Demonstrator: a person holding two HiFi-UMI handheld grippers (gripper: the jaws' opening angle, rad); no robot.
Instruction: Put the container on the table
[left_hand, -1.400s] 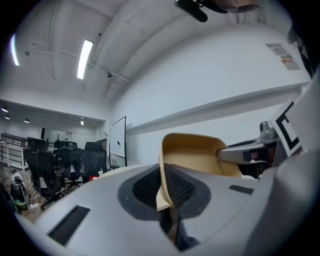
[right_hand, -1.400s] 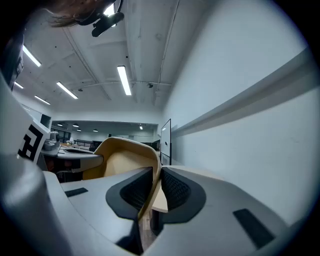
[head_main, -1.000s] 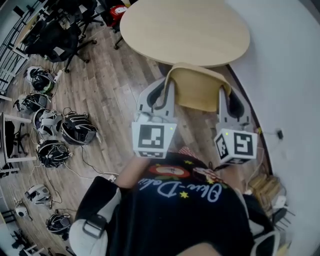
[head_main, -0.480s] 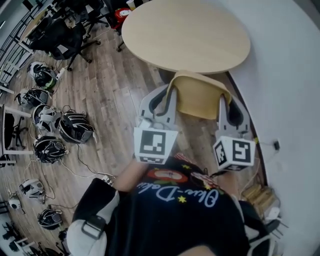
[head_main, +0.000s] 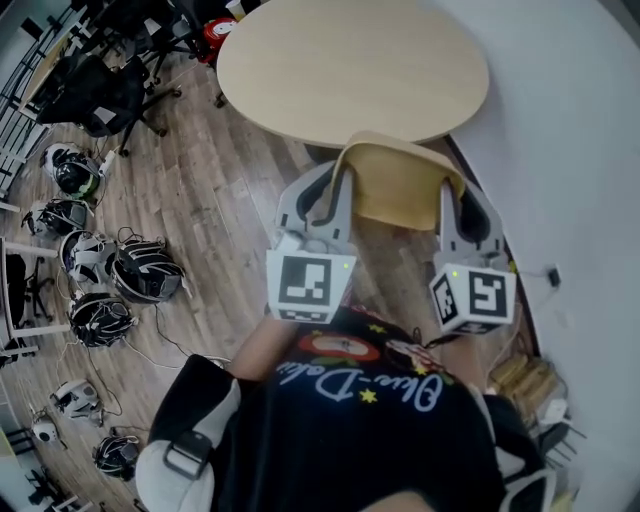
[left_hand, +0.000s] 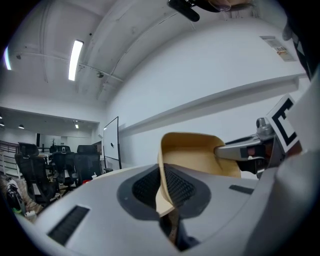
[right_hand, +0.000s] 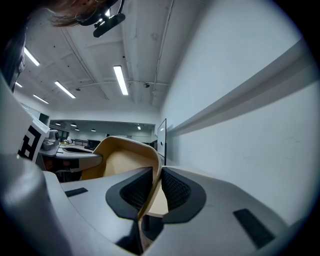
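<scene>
place: office | signs: swivel chairs (head_main: 105, 90), whiteboard (left_hand: 111, 145), round table (head_main: 350, 60), ceiling strip lights (right_hand: 120, 80)

Both grippers reach out level toward 12 o'clock, side by side: the left gripper (head_main: 333, 185) at 11 o'clock, the right gripper (head_main: 447, 195) at 1 o'clock. Each has its jaws pinched on a side wall of the container (head_main: 400, 185) — marker cubes nearest the torso.

"Blue-" on black shirt (head_main: 330, 440)

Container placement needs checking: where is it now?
Head view centre: the tan container is held between the left gripper and right gripper, just before the round table.
</scene>
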